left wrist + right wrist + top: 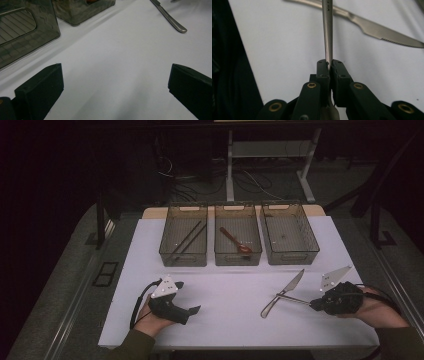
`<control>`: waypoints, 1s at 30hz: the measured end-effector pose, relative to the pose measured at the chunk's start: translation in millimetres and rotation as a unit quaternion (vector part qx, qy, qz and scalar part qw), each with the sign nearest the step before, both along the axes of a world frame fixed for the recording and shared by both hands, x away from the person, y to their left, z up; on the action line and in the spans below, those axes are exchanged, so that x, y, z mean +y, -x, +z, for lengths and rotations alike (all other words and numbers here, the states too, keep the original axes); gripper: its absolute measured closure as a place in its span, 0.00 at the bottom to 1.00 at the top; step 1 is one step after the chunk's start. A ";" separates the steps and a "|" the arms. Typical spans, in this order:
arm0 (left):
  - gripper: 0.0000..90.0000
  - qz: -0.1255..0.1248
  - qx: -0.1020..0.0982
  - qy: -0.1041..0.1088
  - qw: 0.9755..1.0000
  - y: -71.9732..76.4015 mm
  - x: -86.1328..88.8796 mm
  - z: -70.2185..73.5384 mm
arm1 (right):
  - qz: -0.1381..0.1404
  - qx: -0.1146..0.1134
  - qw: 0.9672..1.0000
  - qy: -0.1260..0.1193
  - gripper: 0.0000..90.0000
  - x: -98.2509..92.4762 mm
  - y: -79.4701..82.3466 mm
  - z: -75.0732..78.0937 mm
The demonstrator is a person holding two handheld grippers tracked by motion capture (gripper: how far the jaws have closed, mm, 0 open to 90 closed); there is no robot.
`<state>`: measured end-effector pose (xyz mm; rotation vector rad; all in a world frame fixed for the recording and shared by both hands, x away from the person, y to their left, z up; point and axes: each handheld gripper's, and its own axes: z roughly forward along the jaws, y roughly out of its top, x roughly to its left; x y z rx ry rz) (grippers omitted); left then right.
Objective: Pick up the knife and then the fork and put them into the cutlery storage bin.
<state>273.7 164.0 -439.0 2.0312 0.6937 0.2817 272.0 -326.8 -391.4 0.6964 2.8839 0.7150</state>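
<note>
Right tool at 4 o'clock on the counter, jaws pinched narrow on a slim metal utensil handle; which utensil it is I cannot tell. The handle runs out toward 9 o'clock and crosses over the knife, which lies on the counter just beside that tool, blade toward 1 o'clock. Left tool at 7 o'clock, jaws wide, nothing between them. Three bins at 12 o'clock: left bin holds chopsticks, middle bin a spoon.
</note>
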 end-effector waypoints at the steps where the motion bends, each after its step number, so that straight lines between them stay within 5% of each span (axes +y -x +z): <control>1: 0.00 0.000 0.000 0.000 1.000 0.0 0.2 0.0 | -0.004 -0.005 1.000 -0.005 0.93 -1.0 -0.7 0.7; 15: 0.00 0.001 0.001 0.003 1.000 0.3 1.1 -0.1 | -0.078 -0.031 0.995 -0.059 0.93 -8.9 -11.9 3.9; 30: 0.00 0.002 0.002 0.005 1.000 -0.3 1.3 -0.4 | -0.155 -0.058 0.981 -0.102 0.93 -11.1 -34.9 18.7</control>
